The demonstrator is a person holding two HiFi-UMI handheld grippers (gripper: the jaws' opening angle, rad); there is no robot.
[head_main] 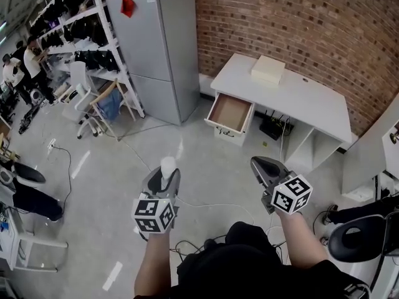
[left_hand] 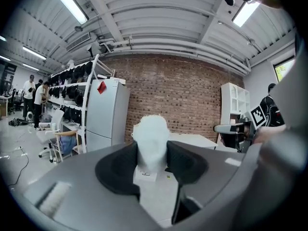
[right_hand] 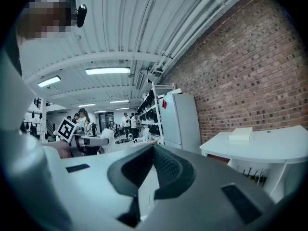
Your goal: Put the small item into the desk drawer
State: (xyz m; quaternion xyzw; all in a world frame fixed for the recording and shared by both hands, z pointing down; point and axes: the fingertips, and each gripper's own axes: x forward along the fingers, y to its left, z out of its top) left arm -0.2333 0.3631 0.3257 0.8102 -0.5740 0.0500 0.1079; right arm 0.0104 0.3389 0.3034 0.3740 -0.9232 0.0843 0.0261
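Forearms of the person enter from the bottom of the head view, each with one gripper. The left gripper (head_main: 167,174) pinches the small item (left_hand: 151,141), a white lump with a fuzzy outline. Its black pads press on the lower half from both sides and the top stands free above them. The right gripper (right_hand: 154,153) has its jaws pressed together with nothing between them. I judge the item to be very light and soft, like foam or cotton, so it can squash or slip out. A gentle hold across its middle seems safest. Beyond the grey floor (head_main: 206,161), well apart from both grippers, the drawer (head_main: 229,112) stands pulled open under the white desk (head_main: 299,98), which stands against the brick wall (head_main: 293,23)
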